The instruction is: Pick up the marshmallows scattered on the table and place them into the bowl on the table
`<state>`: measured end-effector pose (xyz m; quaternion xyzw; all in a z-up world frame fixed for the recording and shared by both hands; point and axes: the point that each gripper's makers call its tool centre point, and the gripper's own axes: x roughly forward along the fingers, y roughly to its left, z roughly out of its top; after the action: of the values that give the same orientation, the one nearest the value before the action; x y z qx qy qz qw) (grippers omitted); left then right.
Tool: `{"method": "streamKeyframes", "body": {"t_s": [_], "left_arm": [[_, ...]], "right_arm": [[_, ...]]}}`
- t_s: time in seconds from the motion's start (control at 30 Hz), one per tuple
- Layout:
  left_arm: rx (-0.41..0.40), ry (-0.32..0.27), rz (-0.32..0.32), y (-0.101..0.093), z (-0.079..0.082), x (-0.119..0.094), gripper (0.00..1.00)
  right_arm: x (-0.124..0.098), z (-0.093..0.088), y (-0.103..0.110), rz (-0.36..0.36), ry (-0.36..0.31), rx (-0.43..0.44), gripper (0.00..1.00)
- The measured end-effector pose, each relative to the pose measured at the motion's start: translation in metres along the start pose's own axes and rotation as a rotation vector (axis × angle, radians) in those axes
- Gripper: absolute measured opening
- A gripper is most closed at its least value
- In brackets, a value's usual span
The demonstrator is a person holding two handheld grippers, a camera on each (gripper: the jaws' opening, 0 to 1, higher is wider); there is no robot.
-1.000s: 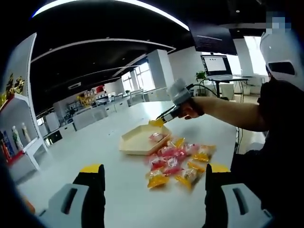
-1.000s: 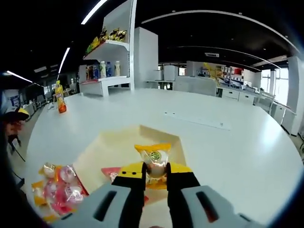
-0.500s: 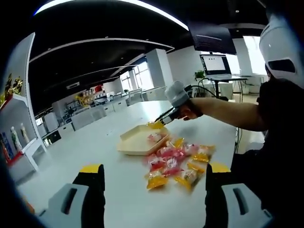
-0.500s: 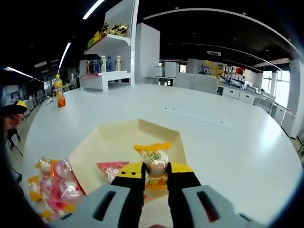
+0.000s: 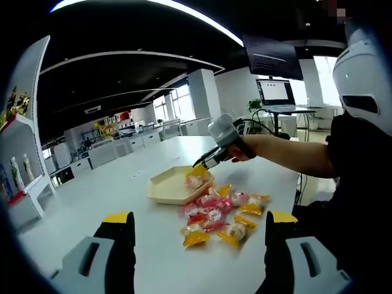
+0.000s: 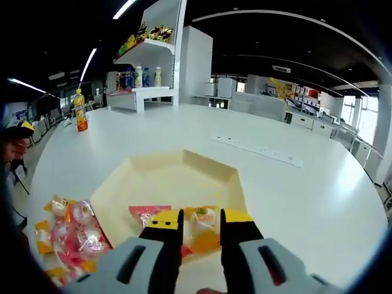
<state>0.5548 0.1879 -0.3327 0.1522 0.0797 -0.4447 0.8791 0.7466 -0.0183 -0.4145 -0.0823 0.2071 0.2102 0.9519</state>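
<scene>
Your right gripper (image 6: 201, 228), jaws released, leaves two marshmallows in the bowl (image 6: 171, 180) (left gripper (image 5: 195, 223) open); the pile (image 5: 220, 211) remains.

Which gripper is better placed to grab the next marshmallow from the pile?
Left. The left gripper is open, empty and faces the marshmallow pile; the right gripper is over the bowl with a yellow packet between its jaws.

Right gripper view: the yellow marshmallow packet (image 6: 201, 228) is partly hidden between the jaws; the marshmallow pile (image 6: 67, 236) is cut off at lower left. Shelf bottles (image 6: 138, 77) are too small to identify.
</scene>
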Motion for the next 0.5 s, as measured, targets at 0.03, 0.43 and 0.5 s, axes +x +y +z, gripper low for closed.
{"method": "streamKeyframes", "body": {"t_s": [0.03,0.43,0.5], "left_arm": [[-0.001,-0.001,0.001,0.000,0.000,0.000,0.87],[-0.006,0.010,0.011,0.000,-0.005,-0.002,0.87],[-0.009,0.009,0.010,-0.001,-0.005,-0.002,0.87]], "right_arm": [[0.000,0.000,-0.001,-0.003,0.000,-0.001,0.24],[-0.031,0.018,0.000,-0.031,-0.081,-0.025,0.73],[-0.039,0.021,0.004,-0.030,-0.099,-0.040,0.93]]}}
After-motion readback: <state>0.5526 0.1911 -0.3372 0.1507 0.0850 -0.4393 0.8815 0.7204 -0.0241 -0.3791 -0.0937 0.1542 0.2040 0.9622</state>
